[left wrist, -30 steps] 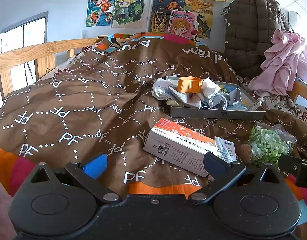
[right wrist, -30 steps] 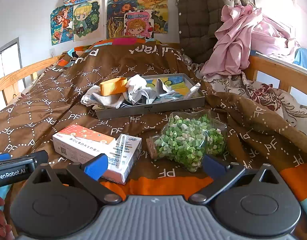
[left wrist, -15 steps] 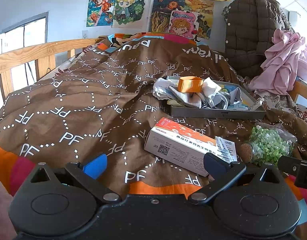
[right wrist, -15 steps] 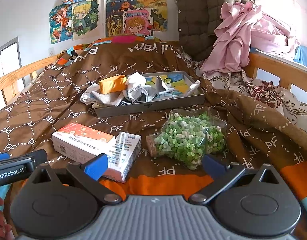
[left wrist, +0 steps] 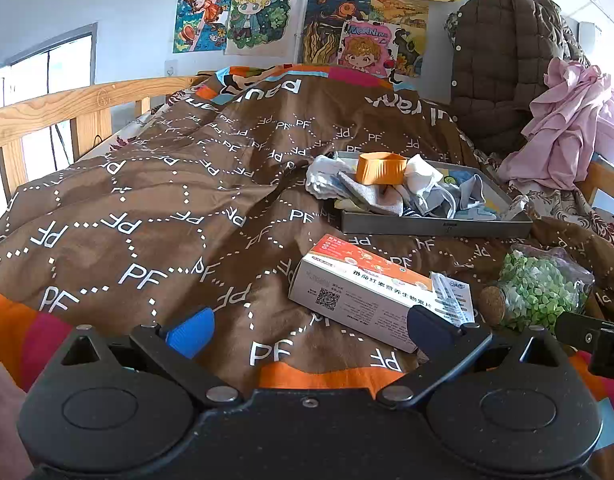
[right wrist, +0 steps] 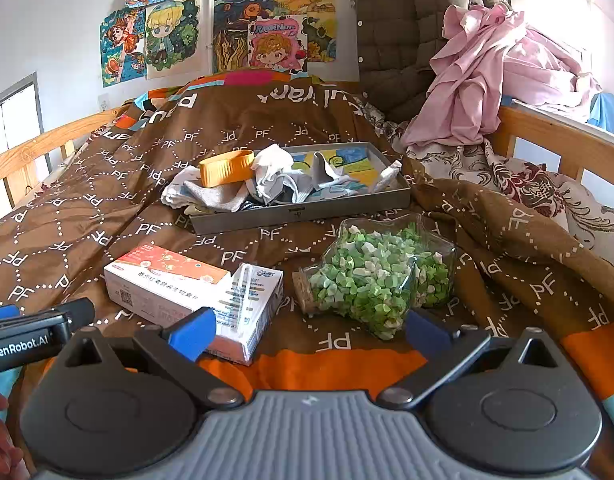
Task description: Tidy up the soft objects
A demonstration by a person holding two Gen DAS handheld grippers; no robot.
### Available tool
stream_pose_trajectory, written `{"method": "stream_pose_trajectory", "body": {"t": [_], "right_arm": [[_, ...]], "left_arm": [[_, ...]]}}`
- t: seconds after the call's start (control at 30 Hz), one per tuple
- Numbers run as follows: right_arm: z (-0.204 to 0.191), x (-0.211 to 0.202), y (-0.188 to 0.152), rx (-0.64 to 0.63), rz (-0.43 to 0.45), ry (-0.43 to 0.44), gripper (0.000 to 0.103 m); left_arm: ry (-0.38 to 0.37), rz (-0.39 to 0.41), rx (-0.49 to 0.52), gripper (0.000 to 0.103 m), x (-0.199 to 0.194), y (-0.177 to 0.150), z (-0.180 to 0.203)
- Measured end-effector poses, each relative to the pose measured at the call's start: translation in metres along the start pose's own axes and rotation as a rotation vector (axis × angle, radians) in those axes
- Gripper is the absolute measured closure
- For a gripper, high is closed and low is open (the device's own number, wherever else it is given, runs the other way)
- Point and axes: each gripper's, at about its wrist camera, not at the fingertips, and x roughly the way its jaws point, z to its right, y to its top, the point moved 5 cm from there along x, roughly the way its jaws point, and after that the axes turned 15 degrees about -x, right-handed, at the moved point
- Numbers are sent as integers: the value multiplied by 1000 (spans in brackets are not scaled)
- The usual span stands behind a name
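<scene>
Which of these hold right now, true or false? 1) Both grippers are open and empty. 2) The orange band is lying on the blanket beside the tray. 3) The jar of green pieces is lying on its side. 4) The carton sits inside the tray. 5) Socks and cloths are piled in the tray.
1) True: the left gripper and right gripper are both open, holding nothing.
2) False: the orange band rests on the cloths at the left end of the grey tray.
3) True: the jar lies on its side, cork pointing towards the carton.
4) False: the carton lies on the brown blanket, nearer than the tray.
5) True.
</scene>
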Motion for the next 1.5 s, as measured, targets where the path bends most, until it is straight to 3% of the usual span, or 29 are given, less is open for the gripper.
{"method": "stream_pose_trajectory", "body": {"t": [0.63, 1.5], "right_arm": [[0, 0, 0, -1, 0, 1, 0], [-1, 0, 0, -1, -1, 0, 0]], "left_arm": [[37, 2, -20, 1, -1, 2, -5], [6, 11, 8, 1, -4, 0, 3]]}}
